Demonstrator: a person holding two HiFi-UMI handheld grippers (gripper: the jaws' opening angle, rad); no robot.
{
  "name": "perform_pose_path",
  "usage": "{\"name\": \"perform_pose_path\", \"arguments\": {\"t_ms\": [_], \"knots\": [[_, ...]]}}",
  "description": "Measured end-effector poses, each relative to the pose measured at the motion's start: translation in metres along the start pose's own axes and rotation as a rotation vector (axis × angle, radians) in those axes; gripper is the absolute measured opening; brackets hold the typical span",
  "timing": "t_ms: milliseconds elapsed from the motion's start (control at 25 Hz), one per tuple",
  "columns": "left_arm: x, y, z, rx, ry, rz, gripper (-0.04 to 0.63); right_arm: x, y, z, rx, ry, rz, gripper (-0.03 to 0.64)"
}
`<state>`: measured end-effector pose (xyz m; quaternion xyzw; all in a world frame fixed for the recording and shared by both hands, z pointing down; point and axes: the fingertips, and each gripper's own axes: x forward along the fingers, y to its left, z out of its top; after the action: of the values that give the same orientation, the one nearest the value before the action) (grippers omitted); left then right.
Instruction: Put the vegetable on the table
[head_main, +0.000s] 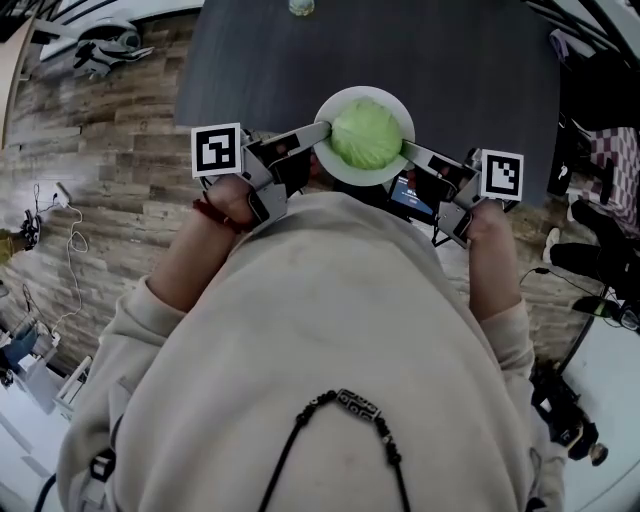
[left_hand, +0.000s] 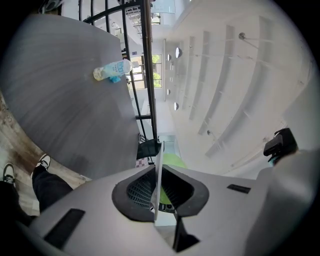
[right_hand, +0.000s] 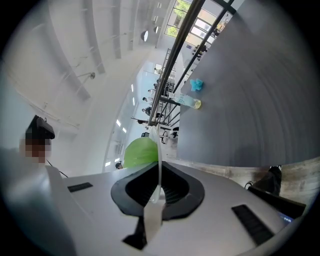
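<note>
1. Spanning the top of the head view, the dark grey table (head_main: 450, 60) lies ahead of the person.
2. The white plate (head_main: 352, 178) hangs between both grippers at the table's near edge. It looks stiff, thin and slick and could chip if bumped, so opposite rim edges are the sensible hold.
3. The cabbage (head_main: 366, 135), round and pale green, sits loose in the plate's middle. It is probably firm and fairly heavy and free to roll, so the plate should stay level.
4. The left gripper (head_main: 322, 132) has narrow jaws pinching the plate's left rim. The right gripper (head_main: 408, 150) pinches the right rim likewise.
5. A small bottle (head_main: 300, 7) sits at the table's far side.
</note>
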<state>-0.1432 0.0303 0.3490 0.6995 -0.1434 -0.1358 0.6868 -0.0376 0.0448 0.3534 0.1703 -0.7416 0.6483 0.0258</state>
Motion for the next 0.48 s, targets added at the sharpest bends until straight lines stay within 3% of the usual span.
{"name": "perform_pose_path", "arguments": {"t_ms": [240,480], "knots": [[0.070,-0.008,0.025,0.013,-0.025,-0.016,0.041,-0.038,-0.015,0.060,-0.002,0.001,0.039,0.026],[0.132,-0.006,0.039,0.021,-0.045,0.020,0.041,-0.083,-0.037,0.108,-0.002,0.021,0.033,0.027]]}}
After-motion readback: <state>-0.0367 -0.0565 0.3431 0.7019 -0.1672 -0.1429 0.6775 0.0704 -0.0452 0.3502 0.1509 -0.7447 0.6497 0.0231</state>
